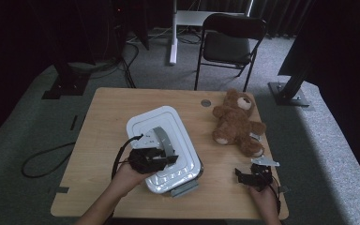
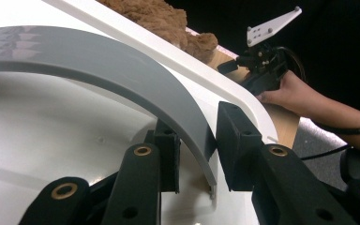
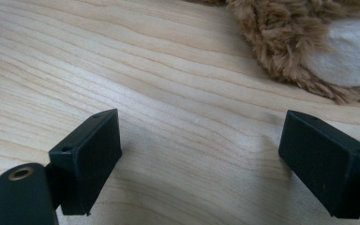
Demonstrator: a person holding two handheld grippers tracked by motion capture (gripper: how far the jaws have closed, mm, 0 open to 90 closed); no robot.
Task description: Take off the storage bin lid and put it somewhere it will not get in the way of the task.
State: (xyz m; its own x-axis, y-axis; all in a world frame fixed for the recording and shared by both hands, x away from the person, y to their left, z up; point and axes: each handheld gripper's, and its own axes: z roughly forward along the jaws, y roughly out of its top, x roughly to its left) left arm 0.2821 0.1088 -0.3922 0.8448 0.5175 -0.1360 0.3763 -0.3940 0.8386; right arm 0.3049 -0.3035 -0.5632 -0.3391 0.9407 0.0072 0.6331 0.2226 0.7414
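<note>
The left gripper (image 1: 161, 157) sits over the white box (image 1: 140, 123), which lies on the worktop (image 1: 103, 112). Its fingers (image 2: 236, 136) straddle the grey handle (image 2: 122, 70) that arches across the box lid; in the left gripper view one finger stands on each side of the handle's lower end, close against it, though a thin gap shows on one side and I cannot tell whether they press it. The person's left hand (image 1: 124, 176) holds this gripper from the near edge of the worktop.

The right gripper (image 1: 248, 174) rests low over bare wood, well apart from the box. Its fingers (image 3: 91, 157) are spread wide with nothing between them. Just beyond the fingertips, toward the far finger, lies the foot of the teddy (image 3: 309, 42), brown fur around a pale sole, not touching either finger. In the high view the teddy (image 1: 236, 122) lies just past the right gripper, beside the box, and the right hand (image 1: 265, 199) grips the tool from below.
</note>
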